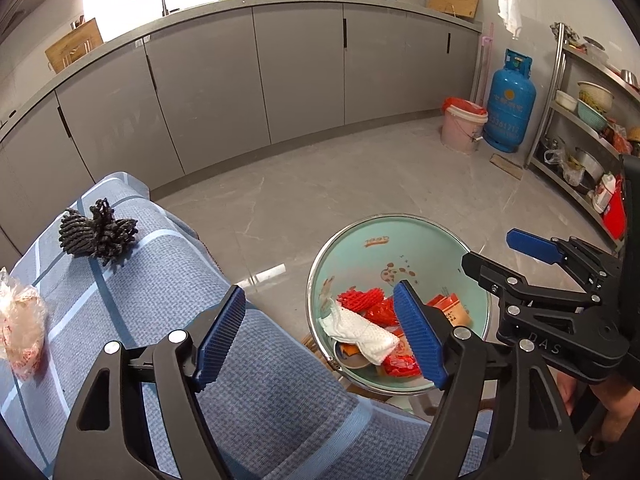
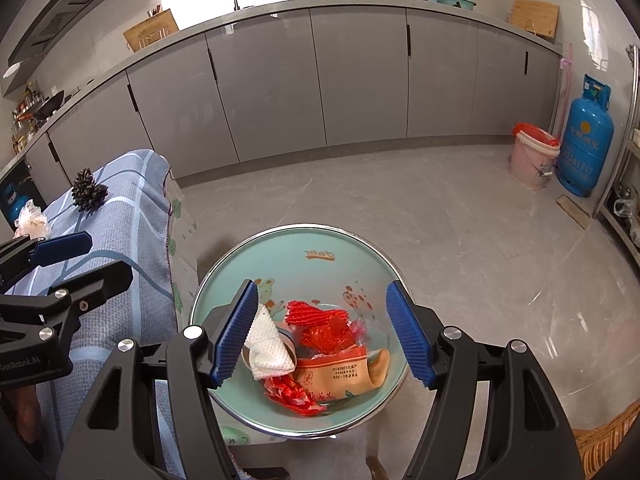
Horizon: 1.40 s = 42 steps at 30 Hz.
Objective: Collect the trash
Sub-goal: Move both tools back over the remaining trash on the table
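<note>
Trash gathered in a mint basin beside a cloth-covered table

The blue checked tablecloth (image 1: 256, 360) carries a black pinecone-like clump (image 1: 98, 232) near its far edge and a crinkled plastic bag (image 1: 20, 320) at its left edge; the basin (image 2: 320, 240), off the table's right edge, holds red foam netting (image 2: 316, 314), an orange wrapper (image 2: 336, 372) and a white tissue (image 2: 266, 344); left gripper (image 1: 326, 336) and right gripper (image 2: 322, 336) both stand apart, empty

The mint-green bowl (image 2: 320, 248) looks glossy inside, with a shiny metal rim, and holds a crumpled white paper towel (image 2: 266, 346) and red foam netting (image 2: 316, 314). Beside it a woven blue checked cloth (image 1: 260, 380), matt and coarse, carries a rough black foam net (image 1: 98, 232). The floor (image 2: 400, 200) is smooth grey tile with a dull sheen.
</note>
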Each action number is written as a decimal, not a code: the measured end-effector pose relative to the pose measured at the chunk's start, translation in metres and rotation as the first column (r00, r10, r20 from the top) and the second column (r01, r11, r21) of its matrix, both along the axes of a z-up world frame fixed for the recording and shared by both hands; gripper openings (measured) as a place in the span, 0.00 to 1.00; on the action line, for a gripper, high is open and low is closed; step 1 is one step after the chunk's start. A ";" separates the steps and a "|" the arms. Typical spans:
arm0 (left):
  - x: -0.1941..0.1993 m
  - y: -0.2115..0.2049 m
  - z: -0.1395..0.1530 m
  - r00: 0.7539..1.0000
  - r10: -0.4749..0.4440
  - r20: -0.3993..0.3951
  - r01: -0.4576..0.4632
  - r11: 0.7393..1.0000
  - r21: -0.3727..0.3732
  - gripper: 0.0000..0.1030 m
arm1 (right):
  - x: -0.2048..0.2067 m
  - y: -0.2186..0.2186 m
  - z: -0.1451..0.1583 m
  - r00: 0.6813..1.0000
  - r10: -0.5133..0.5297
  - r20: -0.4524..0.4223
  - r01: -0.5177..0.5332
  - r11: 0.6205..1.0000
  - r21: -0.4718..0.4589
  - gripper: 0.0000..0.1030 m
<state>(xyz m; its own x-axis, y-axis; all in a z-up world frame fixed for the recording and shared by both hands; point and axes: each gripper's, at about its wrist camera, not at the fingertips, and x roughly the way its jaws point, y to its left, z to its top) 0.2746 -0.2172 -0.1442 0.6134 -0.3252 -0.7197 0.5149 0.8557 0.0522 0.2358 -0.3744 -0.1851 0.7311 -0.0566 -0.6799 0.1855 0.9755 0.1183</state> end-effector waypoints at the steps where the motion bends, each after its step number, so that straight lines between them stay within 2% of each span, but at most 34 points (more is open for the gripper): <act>1: 0.000 0.001 0.001 1.000 0.002 0.000 -0.002 1.000 -0.002 0.74 | 0.000 0.001 0.001 1.000 0.002 0.000 -0.002 1.000 -0.004 0.65; 9: -0.005 0.019 0.005 1.000 0.022 0.001 -0.022 1.000 -0.012 0.74 | 0.001 0.017 0.010 1.000 0.022 0.000 -0.022 1.000 -0.016 0.65; 20: -0.014 0.069 0.011 0.995 0.102 -0.011 -0.102 0.994 -0.031 0.75 | 0.002 0.059 0.020 0.996 0.086 0.011 -0.086 0.996 -0.002 0.65; 24: -0.020 0.092 0.017 0.990 0.139 0.010 -0.138 0.990 -0.030 0.76 | 0.002 0.078 0.026 0.993 0.114 0.017 -0.114 0.994 0.000 0.65; 27: -0.024 0.110 0.021 0.985 0.168 0.026 -0.167 0.986 -0.027 0.78 | 0.003 0.093 0.029 0.990 0.137 0.024 -0.137 0.991 0.001 0.72; 30: -0.025 0.132 0.024 0.978 0.206 0.035 -0.206 0.978 -0.025 0.78 | 0.005 0.109 0.031 0.985 0.169 0.025 -0.169 0.986 -0.001 0.72; 36: -0.019 0.186 0.032 0.944 0.323 0.066 -0.322 0.946 -0.029 0.79 | 0.012 0.140 0.035 0.974 0.226 0.025 -0.226 0.974 -0.007 0.72; 42: 0.003 0.242 0.038 0.880 0.467 0.083 -0.466 0.884 -0.032 0.81 | 0.017 0.163 0.037 0.961 0.275 0.024 -0.275 0.961 -0.013 0.72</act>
<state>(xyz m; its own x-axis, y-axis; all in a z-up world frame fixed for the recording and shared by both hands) 0.2777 0.0244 -0.1066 0.7551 0.0064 -0.6556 0.0498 0.9965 0.0672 0.2529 -0.2115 -0.1481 0.7364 0.1428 -0.6613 -0.0931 0.9896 0.1100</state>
